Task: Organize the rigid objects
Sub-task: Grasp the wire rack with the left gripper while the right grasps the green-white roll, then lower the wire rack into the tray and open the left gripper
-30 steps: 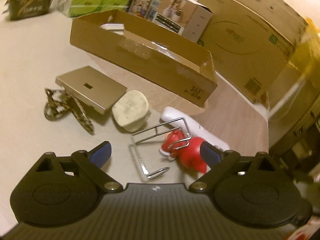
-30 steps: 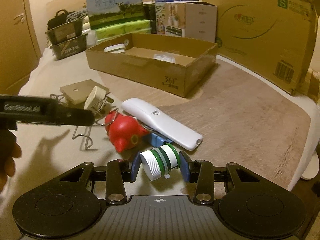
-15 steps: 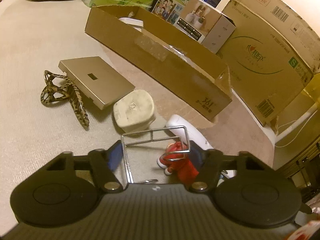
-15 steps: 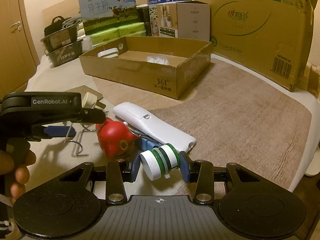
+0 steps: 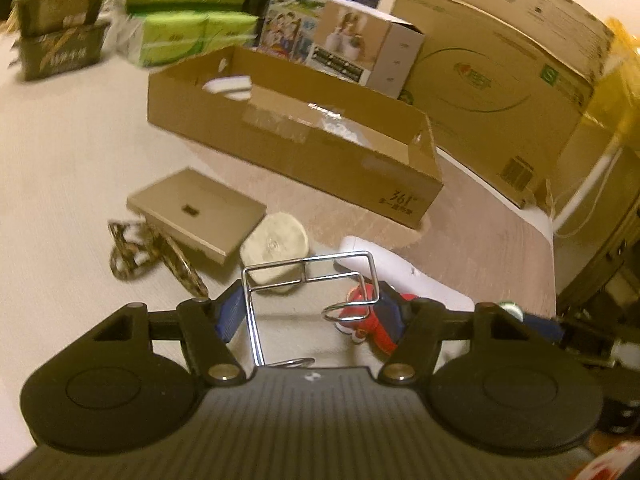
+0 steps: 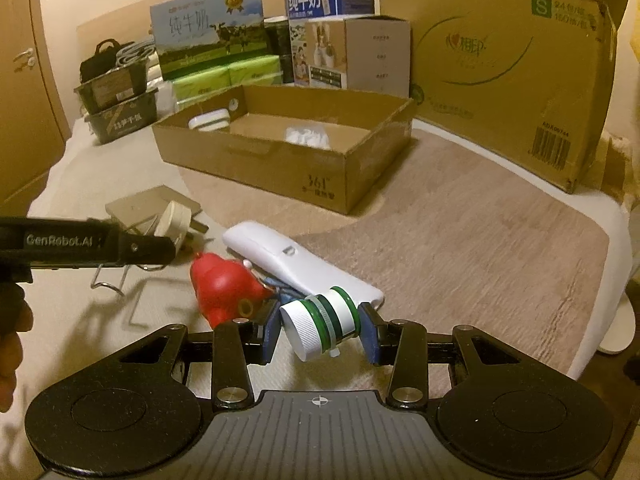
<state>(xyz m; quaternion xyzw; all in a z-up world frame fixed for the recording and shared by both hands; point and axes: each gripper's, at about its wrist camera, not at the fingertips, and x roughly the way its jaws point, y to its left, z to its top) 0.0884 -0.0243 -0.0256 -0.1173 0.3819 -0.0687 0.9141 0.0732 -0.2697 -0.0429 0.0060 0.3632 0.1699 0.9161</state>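
Presently, in the left wrist view, the left gripper [image 5: 310, 310] pinched a wire rack [image 5: 308, 276] between its blue pads, the frame held clear of the bed. Its jaws had just been closing, with the rack between them. Beyond the rack lay a cream plug [image 5: 275, 245], a flat tan box [image 5: 196, 213] and a patterned strap [image 5: 154, 256]. A red toy [image 5: 370, 322] sat just beside a white remote [image 5: 404, 276]. An open carton [image 5: 304, 144] stood further back, holding a white case [image 5: 228, 86].

In the right wrist view, the right gripper [image 6: 320, 334] was clamped on a white-capped bottle [image 6: 320, 320], which lay tilted between the pads. The toy [image 6: 224, 288] touched the remote [image 6: 296, 262] just ahead of it. The left gripper [image 6: 92, 244] entered from the left edge, with part of a hand [image 6: 12, 344] below it. The rack [image 6: 108, 280] hung beneath that gripper, only partly visible. The carton [image 6: 280, 160] stood behind, near stacked boxes [image 6: 260, 36].
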